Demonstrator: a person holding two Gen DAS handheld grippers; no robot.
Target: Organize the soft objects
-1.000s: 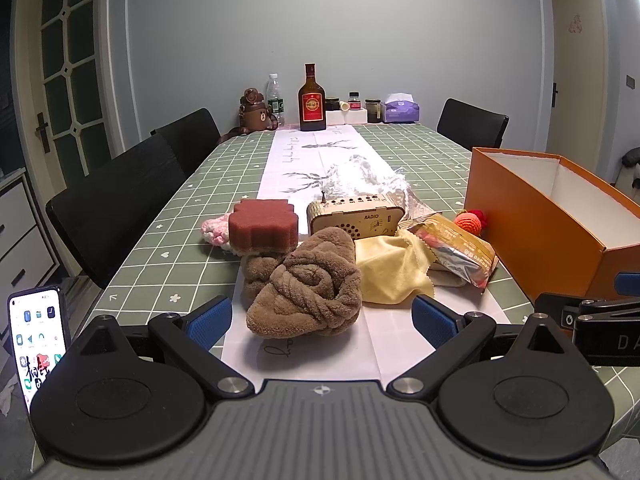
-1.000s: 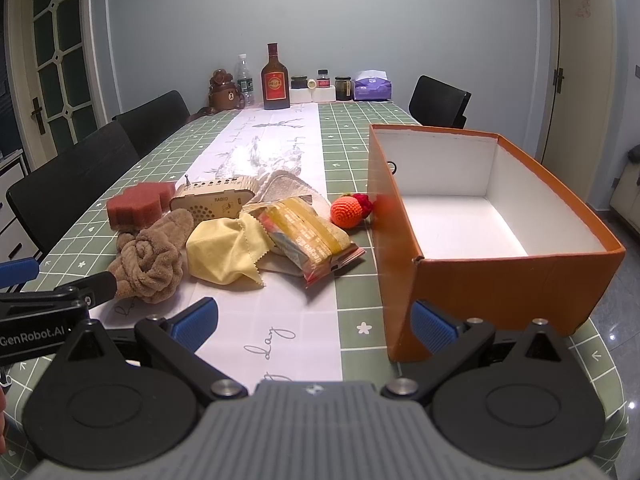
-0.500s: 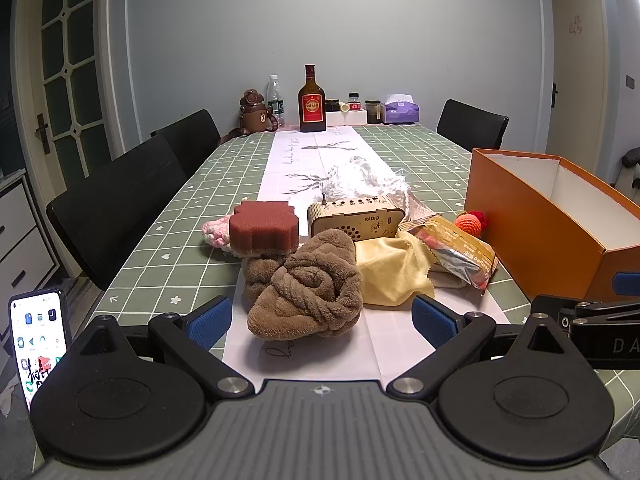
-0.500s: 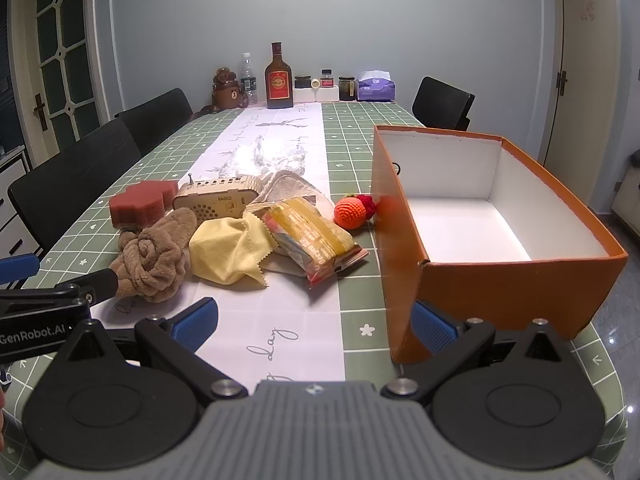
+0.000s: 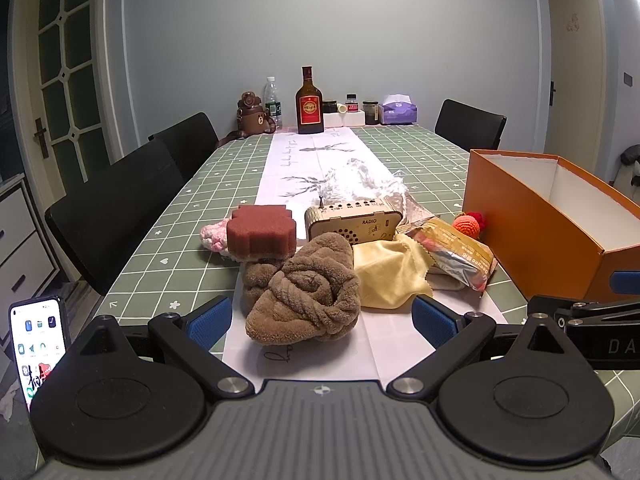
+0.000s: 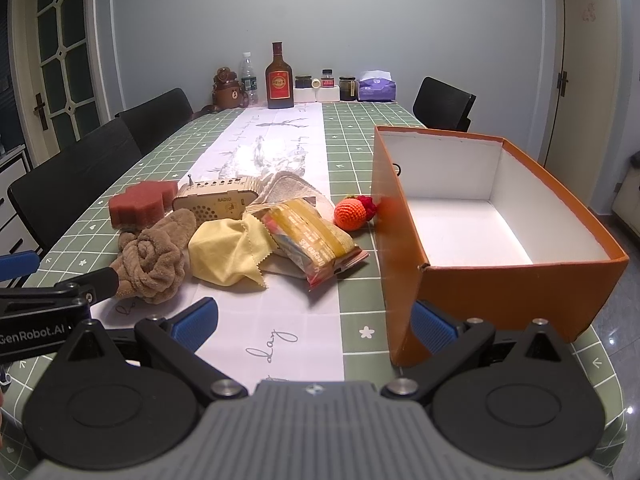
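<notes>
A rolled brown towel [image 5: 304, 292] lies on the white runner just ahead of my open left gripper [image 5: 322, 318]; it also shows in the right wrist view [image 6: 154, 256]. Behind it sit a dark red sponge [image 5: 262, 232], a pink knitted piece [image 5: 212, 237], a yellow cloth [image 5: 390, 270] and an orange crocheted ball [image 5: 466, 225]. An open orange box [image 6: 492, 216] stands at the right, empty inside. My right gripper [image 6: 314, 322] is open and empty, near the box's front corner.
A wooden radio [image 5: 352, 220], a snack packet [image 6: 312, 236] and crumpled clear plastic [image 5: 360, 180] lie among the soft things. Bottles, jars and a tissue box stand at the table's far end. Black chairs line the left side. A phone [image 5: 36, 352] is at lower left.
Both grippers have edged slightly forward and up; the towel and box sit a little closer. Nothing on the table has moved.
</notes>
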